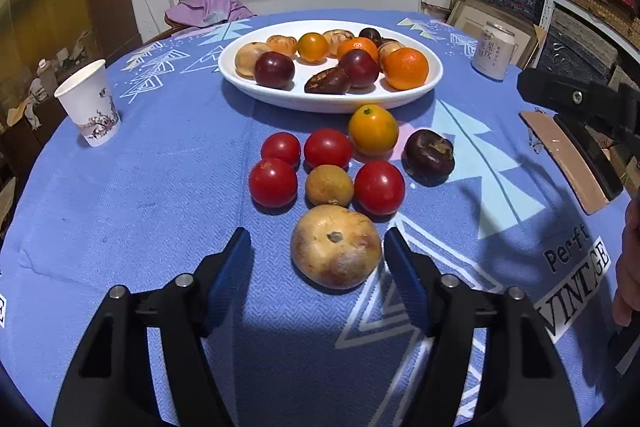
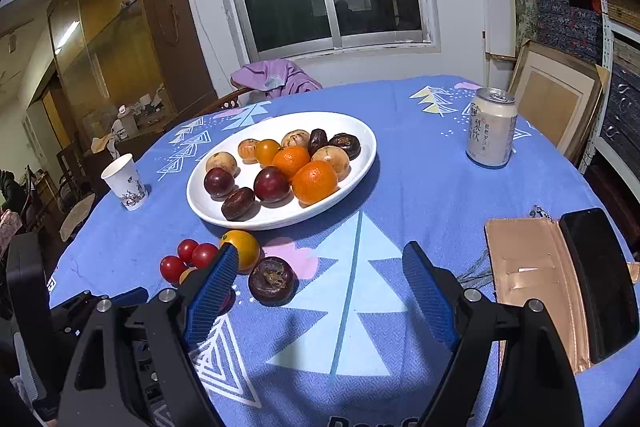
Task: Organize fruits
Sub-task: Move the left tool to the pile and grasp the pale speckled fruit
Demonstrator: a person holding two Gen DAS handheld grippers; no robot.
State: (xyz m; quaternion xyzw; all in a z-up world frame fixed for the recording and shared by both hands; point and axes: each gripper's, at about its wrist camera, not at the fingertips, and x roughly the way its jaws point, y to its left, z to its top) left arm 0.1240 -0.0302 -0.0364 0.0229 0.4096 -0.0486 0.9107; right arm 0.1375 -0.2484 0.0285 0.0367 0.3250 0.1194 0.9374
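Note:
A white oval plate [image 1: 256, 83] [image 2: 360, 131] holds several oranges, plums and brown fruits. In front of it on the blue cloth lie loose fruits: red tomatoes [image 1: 273, 182] [image 2: 173, 268], a yellow-orange fruit [image 1: 373, 129] [image 2: 245, 247], a dark brown fruit [image 1: 429, 156] [image 2: 272, 281], a small tan fruit [image 1: 329, 185] and a large tan round fruit [image 1: 335, 246]. My left gripper [image 1: 318, 247] is open with its jaws on either side of the large tan fruit, apart from it. My right gripper [image 2: 316, 283] is open and empty above the cloth, right of the loose fruits.
A paper cup [image 1: 89, 103] [image 2: 125, 182] stands at the left. A drink can [image 1: 493, 51] [image 2: 491, 127] stands at the right. A tan wallet with a dark phone [image 2: 596, 283] lies at the right edge. A purple cloth [image 2: 276, 77] hangs on a chair behind the table.

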